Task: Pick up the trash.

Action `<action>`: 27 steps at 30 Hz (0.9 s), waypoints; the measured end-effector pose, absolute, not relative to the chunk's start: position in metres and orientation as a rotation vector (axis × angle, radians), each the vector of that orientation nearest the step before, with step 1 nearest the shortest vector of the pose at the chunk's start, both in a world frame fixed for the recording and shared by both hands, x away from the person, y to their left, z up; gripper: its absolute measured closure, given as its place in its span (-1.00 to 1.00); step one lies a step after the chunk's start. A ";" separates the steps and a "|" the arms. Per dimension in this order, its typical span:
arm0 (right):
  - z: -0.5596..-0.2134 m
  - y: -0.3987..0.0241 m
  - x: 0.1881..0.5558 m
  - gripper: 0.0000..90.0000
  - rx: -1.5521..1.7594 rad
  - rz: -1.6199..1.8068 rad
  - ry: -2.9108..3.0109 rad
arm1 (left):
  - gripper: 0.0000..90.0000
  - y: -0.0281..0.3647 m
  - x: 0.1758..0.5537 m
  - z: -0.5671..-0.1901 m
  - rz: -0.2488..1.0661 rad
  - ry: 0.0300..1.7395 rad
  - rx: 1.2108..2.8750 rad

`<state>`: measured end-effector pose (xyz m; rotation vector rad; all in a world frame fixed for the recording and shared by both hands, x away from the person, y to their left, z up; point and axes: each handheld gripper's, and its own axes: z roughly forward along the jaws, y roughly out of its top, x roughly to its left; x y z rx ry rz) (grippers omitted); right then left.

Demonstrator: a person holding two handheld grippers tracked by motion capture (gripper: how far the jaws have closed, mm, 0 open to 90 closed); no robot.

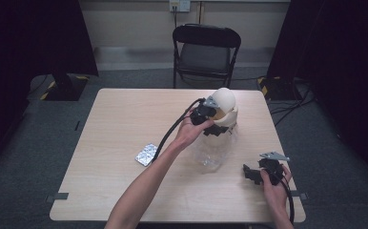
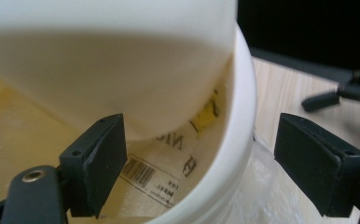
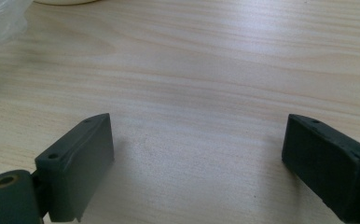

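my left gripper (image 1: 215, 123) is up at the round cream-white plastic tub (image 2: 243, 107) near the far right of the light wooden table (image 1: 125, 119). its jaws are wide apart, one inside the tub's rim and one outside. a smaller cream cup (image 2: 122, 60) sits tipped inside the tub. a crinkly clear plastic bag (image 1: 214, 148) lies just below the tub. my right gripper (image 1: 254, 172) rests on the table near the right edge, jaws wide apart with bare wood between them. a small shiny silver foil packet (image 1: 147, 154) lies well apart to the left.
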<state>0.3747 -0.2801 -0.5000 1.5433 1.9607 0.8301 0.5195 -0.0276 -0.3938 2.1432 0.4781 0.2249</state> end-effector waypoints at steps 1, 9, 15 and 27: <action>-0.500 -0.280 0.375 -0.82 1.542 0.830 1.961 | -0.63 -0.029 0.520 -0.395 0.233 0.480 2.143; -0.500 -0.280 0.375 -0.81 1.542 0.832 1.962 | -0.61 -0.023 0.525 -0.395 0.177 0.506 2.032; -0.500 -0.280 0.375 -0.82 1.543 0.833 1.962 | -0.60 0.005 0.516 -0.374 0.217 0.511 1.996; -0.500 -0.280 0.375 -0.82 1.545 0.833 1.959 | -0.60 0.081 0.493 -0.378 0.236 0.593 1.998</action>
